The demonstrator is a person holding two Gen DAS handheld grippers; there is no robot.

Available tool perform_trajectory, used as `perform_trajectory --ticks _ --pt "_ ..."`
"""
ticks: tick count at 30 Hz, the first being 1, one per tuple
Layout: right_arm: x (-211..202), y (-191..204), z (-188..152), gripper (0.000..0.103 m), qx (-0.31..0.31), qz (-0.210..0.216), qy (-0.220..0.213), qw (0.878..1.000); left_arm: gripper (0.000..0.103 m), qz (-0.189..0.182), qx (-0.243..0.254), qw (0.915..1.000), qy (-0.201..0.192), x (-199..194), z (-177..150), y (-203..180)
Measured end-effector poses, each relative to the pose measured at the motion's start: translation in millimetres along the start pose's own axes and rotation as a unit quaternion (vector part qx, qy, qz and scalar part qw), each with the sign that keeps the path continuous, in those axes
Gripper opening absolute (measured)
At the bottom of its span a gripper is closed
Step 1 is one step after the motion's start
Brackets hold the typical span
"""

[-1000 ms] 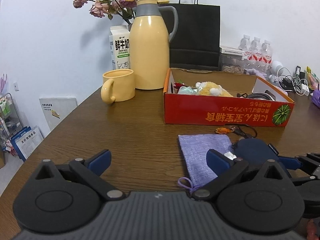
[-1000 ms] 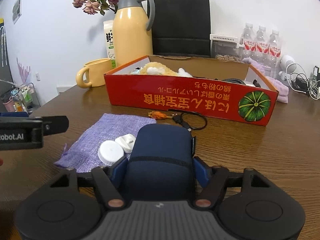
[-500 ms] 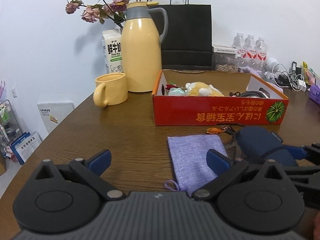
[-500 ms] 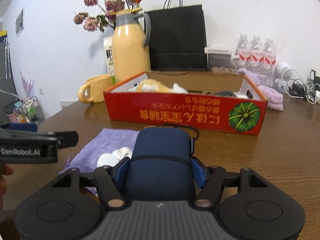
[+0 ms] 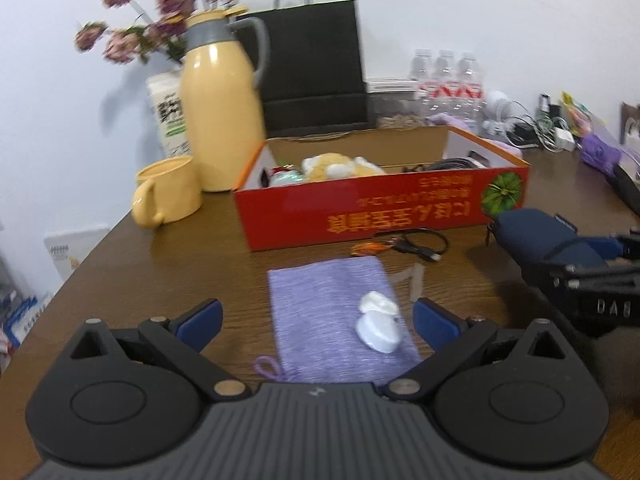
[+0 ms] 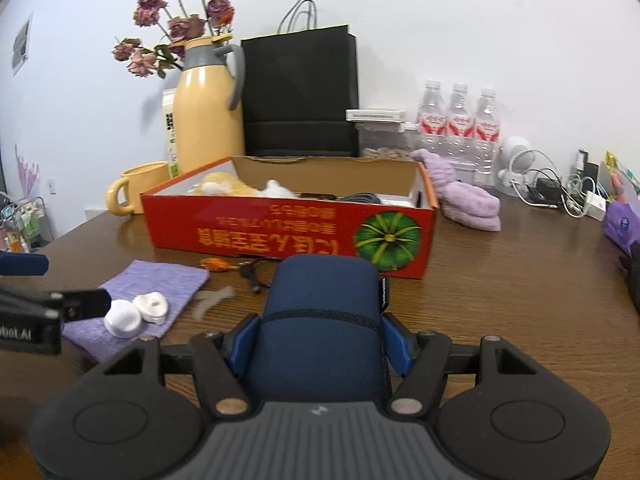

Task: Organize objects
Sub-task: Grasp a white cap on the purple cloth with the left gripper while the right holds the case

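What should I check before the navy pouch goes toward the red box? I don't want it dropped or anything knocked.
1. Right gripper clamps the navy pouch on both sides: ok.
2. Left gripper open, holding nothing: ok.
3. Red box open on top, with free room at its right end: ok.
4. Black cable lies in front of the box, on the path: not ok.
5. White caps rest loose on the purple cloth bag: ok.
6. Pouch zipped shut: cannot tell.
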State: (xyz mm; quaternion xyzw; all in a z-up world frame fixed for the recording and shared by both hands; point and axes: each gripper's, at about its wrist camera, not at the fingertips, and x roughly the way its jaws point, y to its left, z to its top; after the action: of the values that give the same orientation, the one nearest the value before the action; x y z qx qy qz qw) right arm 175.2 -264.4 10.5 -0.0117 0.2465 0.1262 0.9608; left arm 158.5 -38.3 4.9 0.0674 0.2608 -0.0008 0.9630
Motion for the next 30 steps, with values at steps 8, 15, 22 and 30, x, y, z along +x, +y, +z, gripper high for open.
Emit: perform_trajectory --ticks 8,15,22,30 --pt "-4 -9 -2 0.064 0.016 0.0 -0.007 1.0 0.072 -0.008 0.021 0.9997 0.009 12 -7 -16" --pt "-7 -7 -3 0.064 0.008 -0.002 -0.014 1.0 0.041 -0.021 0.035 0.9988 0.028 21 -13 -21" --pt "-8 -6 -3 0.064 0.004 -0.004 -0.017 1.0 0.03 -0.03 0.028 0.9991 0.009 15 -14 -17" --pt "-10 -3 -3 0.064 -0.003 -0.007 -0.025 1.0 0.03 -0.046 -0.001 0.9989 -0.01 7 -11 -7"
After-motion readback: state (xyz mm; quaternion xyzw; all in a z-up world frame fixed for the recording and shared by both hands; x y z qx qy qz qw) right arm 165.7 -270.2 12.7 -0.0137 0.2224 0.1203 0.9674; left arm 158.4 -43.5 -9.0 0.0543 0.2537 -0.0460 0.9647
